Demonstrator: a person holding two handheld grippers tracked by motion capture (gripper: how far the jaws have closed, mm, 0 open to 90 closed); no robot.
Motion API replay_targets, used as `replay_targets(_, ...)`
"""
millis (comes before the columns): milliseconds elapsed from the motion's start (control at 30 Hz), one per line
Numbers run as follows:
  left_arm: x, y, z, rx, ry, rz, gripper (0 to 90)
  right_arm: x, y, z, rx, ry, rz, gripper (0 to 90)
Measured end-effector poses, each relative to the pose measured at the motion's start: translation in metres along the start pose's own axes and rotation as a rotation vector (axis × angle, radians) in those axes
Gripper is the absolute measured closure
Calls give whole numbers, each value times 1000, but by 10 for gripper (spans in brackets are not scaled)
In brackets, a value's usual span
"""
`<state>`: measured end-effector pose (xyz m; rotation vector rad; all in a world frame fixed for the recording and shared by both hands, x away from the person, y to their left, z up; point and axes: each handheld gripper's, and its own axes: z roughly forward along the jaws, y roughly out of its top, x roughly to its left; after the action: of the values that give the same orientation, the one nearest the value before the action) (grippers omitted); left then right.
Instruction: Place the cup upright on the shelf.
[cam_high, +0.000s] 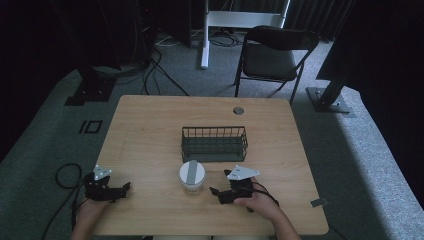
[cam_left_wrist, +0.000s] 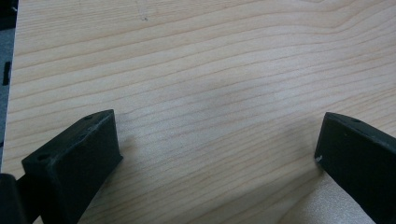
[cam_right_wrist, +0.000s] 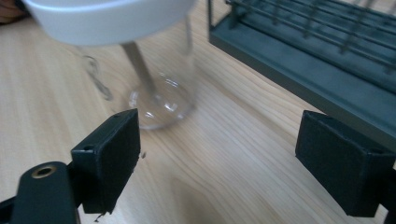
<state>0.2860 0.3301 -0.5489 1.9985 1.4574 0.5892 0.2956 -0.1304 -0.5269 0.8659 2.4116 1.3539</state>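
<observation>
clear jar (cam_right_wrist: 161, 88) with white lid stands beside wire basket (cam_right_wrist: 322, 60).

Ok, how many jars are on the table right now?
1. A clear jar with a white lid stands just in front of the wire basket, near the right gripper.

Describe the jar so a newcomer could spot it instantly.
On the wooden table, look just in front of the dark wire basket. The jar stands upright there, near the right gripper. It is clear glass with a white lid bearing a grey stripe.
</observation>
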Motion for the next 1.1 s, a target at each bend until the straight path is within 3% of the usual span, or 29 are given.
replay_targets(267,0,0,0,0,0,0,1,15,8,8,-20,77,-54,133)
replay_targets(567,0,0,0,0,0,0,1,25,12,22,-40,138,-55,133)
replay_targets(867,0,0,0,0,-1,2,1,32,18,37,-83,158,-38,129)
replay_targets(1100,0,0,0,0,-1,2,1,35,22,49,-94,147,-35,129)
